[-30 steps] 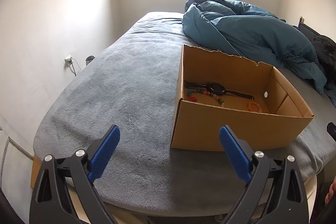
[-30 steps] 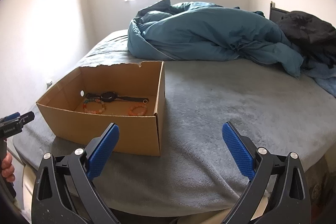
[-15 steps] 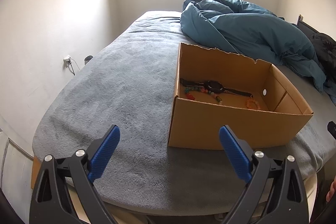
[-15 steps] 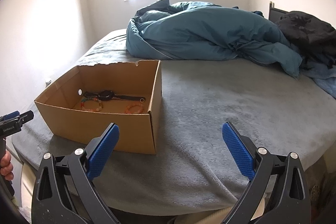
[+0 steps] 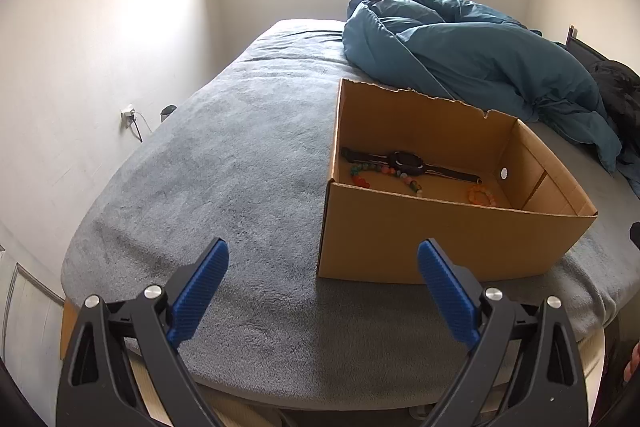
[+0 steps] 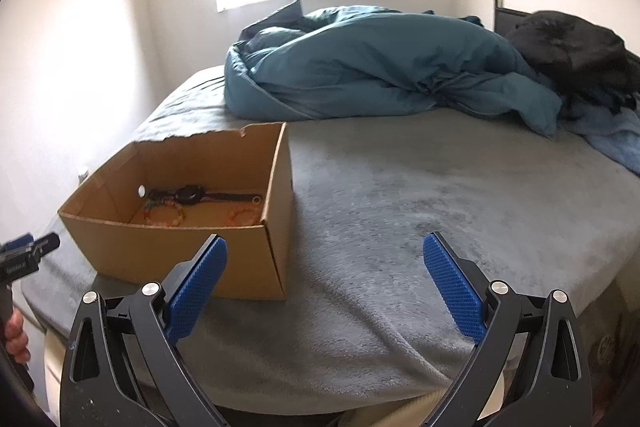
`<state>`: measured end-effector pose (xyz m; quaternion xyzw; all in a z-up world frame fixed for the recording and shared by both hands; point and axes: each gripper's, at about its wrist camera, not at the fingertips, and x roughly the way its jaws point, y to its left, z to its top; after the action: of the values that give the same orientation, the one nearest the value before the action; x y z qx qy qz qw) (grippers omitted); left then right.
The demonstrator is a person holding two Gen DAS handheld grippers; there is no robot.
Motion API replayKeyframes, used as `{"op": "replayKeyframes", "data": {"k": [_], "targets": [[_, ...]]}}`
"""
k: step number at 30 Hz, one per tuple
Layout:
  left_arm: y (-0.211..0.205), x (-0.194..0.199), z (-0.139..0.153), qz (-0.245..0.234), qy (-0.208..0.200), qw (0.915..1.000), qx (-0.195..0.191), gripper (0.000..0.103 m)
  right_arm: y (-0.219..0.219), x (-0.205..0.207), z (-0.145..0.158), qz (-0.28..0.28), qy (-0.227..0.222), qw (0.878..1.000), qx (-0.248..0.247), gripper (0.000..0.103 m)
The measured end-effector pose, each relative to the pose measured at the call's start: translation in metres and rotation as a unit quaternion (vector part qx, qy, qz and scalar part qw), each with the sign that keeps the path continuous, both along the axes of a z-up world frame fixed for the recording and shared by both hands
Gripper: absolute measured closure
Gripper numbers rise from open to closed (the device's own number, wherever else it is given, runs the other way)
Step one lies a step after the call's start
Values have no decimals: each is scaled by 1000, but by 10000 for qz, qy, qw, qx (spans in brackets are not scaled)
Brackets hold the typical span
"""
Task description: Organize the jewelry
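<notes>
Left gripper point(image 5: 323, 267): jaws spread wide, nothing between the blue pads point(image 5: 200, 285). It hangs over the near edge of the bed point(image 5: 224, 187), just left of the box's near-left corner.

Right gripper point(image 6: 325, 263): jaws equally wide, holding nothing. It sits over the near edge of the bed, with the box's near-right corner showing just behind its left pad.

Cardboard box point(image 5: 440, 239): one, open-topped, standing on the grey bed cover close to the near edge. Rear wall has a torn top rim. Top is unobstructed.

Contents, counted from the left wrist view:
- 1 black watch point(image 5: 406, 161), strap laid out straight across the floor of the box toward the rear wall.
- 1 multicoloured bead strand point(image 5: 380, 173), lying just in front of the watch and partly under it.
- 1 orange bead bracelet point(image 5: 482, 195), near the right wall, apart from the watch face.
All three lie inside the box; no jewelry shows on the bed cover.

Open room: the cover is bare to the left of the box as far as the bed's left edge, and bare to its right as well. One teal duvet point(image 6: 372, 67) is heaped toward the far edge, behind the box and not touching it as far as can be seen. A dark bundle point(image 6: 572, 47) sits at the far-right corner.

One hand point(image 6: 16, 339) shows at the left rim of the right wrist view, on the left gripper's handle.
</notes>
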<state>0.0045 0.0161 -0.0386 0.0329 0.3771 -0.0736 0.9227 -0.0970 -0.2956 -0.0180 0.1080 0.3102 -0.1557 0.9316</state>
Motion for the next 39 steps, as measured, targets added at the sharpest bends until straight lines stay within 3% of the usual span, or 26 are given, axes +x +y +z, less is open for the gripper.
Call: {"op": "replayKeyframes", "data": {"k": [10, 39], "targets": [[-2, -2, 0, 3, 1, 10000, -11, 10, -5, -3, -1, -209, -55, 9997, 116, 9], [-6, -4, 2, -62, 1, 10000, -21, 10, 6, 3, 0, -51, -26, 9999, 103, 9]]}}
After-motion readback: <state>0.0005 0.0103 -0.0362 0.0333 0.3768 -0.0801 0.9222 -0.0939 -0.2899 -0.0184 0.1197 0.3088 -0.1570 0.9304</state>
